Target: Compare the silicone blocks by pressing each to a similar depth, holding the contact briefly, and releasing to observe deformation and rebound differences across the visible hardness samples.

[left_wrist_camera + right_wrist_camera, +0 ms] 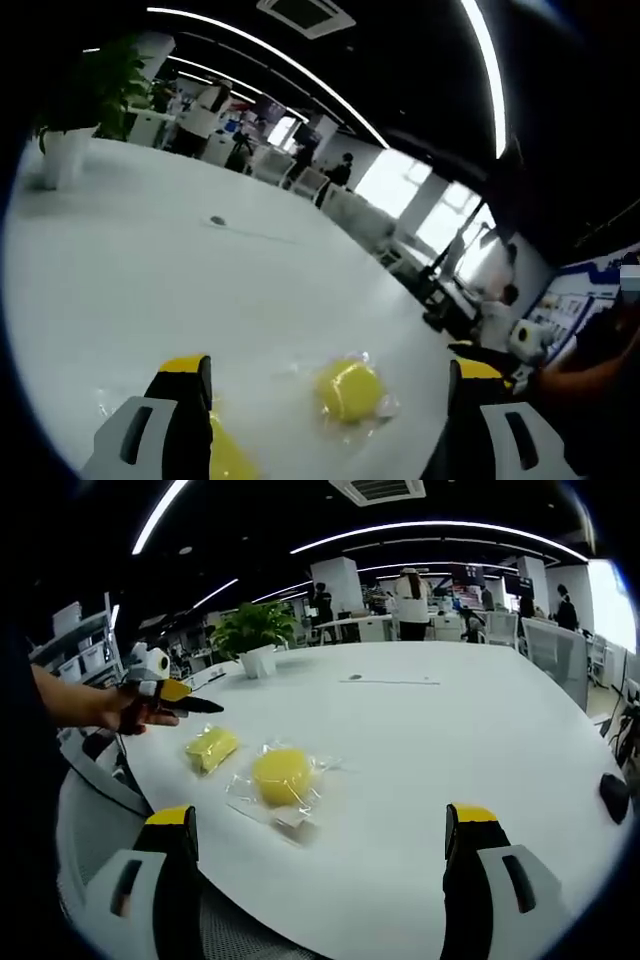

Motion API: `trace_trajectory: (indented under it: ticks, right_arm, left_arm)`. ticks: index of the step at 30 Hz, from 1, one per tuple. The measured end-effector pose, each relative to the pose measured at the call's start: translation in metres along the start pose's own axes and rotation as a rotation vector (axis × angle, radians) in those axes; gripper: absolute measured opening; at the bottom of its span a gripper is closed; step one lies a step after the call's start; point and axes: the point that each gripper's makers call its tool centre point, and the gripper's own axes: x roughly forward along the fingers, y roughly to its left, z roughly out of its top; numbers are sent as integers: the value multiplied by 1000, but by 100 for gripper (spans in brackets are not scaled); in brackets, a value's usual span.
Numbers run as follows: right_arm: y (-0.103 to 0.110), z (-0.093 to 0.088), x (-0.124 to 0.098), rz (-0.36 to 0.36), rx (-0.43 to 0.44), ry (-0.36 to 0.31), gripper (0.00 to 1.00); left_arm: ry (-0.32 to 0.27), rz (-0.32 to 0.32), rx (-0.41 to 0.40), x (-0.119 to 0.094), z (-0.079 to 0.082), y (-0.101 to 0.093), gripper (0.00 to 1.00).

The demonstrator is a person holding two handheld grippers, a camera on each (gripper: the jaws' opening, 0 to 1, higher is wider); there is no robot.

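Silicone blocks [282, 776], bagged, are laid on the white table [440, 740]; both grippers [330, 425] [320, 880] are held released, jaws apart.

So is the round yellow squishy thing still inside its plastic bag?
Yes, the round yellow block sits inside its clear plastic wrapper, lying flat on the white table. The wrapper's crinkled edges show around it.
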Motion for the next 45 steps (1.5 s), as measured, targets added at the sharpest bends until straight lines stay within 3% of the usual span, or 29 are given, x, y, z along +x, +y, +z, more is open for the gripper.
trace_trajectory:
  ticks: [8, 12, 16, 22, 27, 30, 33, 38, 41, 43, 45]
  right_arm:
    - [2, 1, 2, 7, 4, 0, 96]
    - [2, -2, 3, 11, 9, 12, 96]
    - [4, -1, 4, 18, 2, 21, 96]
    - [5, 3, 2, 22, -14, 32, 96]
    - [3, 5, 1, 13, -15, 33, 96]
    - [4, 5, 0, 11, -13, 30, 96]
    - [5, 5, 0, 9, -13, 29, 96]
    - [4, 7, -6, -3, -10, 20, 96]
    - [1, 6, -9, -11, -12, 22, 96]
    - [-1, 6, -13, -17, -12, 21, 96]
    - [-3, 6, -15, -25, -10, 19, 96]
  left_arm:
    - [3, -3, -69, 22, -4, 4, 97]
    - [14, 21, -116, 35, -9, 11, 98]
    - [35, 44, -159, 42, -16, 17, 92]
    - [34, 63, -216, 55, -24, 24, 94]
    - [56, 47, -278, 64, -31, 22, 92]
    - [67, 55, -283, 69, -34, 24, 87]
    - [78, 49, -317, 71, -36, 22, 73]
    - [93, 43, -457, 82, -41, 24, 57]
    - [99, 46, -443, 84, -43, 25, 54]
    - [109, 45, -477, 86, -45, 26, 51]
    - [116, 87, -504, 89, -47, 32, 45]
